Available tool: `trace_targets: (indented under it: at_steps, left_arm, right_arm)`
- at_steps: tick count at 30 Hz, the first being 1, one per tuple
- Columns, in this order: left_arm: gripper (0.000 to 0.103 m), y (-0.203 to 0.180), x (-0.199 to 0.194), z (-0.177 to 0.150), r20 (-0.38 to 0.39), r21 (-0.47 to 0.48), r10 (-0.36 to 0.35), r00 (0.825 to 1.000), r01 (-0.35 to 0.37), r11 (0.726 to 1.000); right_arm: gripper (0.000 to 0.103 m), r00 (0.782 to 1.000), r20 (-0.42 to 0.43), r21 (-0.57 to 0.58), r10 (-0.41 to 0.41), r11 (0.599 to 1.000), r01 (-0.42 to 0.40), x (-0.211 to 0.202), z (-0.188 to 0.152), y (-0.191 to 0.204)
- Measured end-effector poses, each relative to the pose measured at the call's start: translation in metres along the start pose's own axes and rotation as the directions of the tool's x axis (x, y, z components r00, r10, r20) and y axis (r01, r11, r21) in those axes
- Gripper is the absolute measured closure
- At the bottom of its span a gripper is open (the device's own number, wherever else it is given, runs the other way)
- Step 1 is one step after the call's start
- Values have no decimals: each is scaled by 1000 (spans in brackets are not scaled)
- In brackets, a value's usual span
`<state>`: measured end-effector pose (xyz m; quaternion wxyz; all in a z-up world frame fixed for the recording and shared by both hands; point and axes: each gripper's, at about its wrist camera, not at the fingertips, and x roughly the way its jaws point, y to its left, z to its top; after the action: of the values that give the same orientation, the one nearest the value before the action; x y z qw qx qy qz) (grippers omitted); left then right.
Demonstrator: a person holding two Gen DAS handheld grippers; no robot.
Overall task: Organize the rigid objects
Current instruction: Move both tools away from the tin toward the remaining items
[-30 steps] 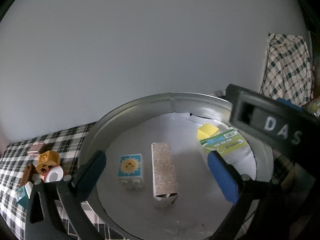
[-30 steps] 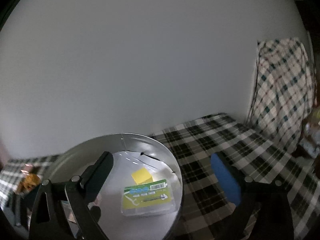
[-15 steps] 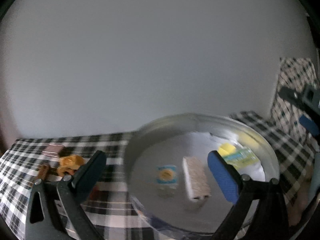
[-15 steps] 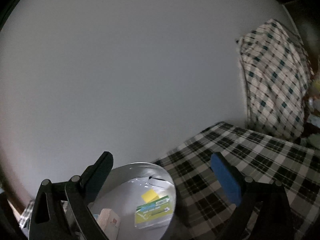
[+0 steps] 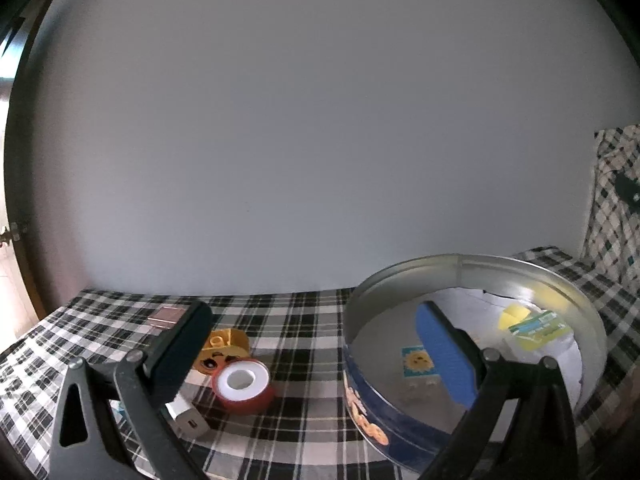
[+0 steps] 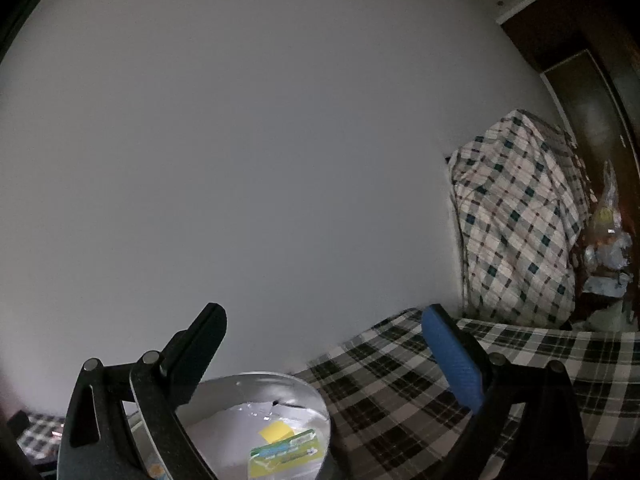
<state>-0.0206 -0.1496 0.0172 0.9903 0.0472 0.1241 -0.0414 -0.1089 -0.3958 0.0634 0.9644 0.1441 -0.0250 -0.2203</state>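
Tin (image 5: pixel 472 268), sunflower block (image 5: pixel 416 361), yellow block (image 5: pixel 515 314) inside

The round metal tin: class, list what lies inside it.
Inside the tin: a sunflower block, a yellow block and a green-labelled packet. The left gripper's blue finger covers part of the floor.

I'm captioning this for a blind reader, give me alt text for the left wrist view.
The open left gripper hovers over a plaid table, jaws wide and holding nothing. To its right stands a round tin with a sun block and a green packet inside; left lie a red tape roll and a yellow block.
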Motion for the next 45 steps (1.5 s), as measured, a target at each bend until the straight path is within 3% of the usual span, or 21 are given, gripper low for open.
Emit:
trace_targets:
  at_steps: [8,17,30,45]
  left_arm:
    - [1,8,0,-4,-47,-39,-12,999,10,999]
    - [1,18,-6,-9,-74,-25,-37,997,35,999]
    - [1,45,-8,-13,-91,-24,-34,995,32,999]
    - [1,96,0,-18,-135,-49,-9,991,3,999]
  right_arm:
    - [3,1000,-24,-120,19,993,-22,-8,-15,27]
    - [3,1000,-23,-82,-13,997,11,-26,-15,24]
    - [3,999,-23,-124,35,992,-37,-53,-20,48]
    - [3,978,-153,-149,142,975,-165,-68,-43,112]
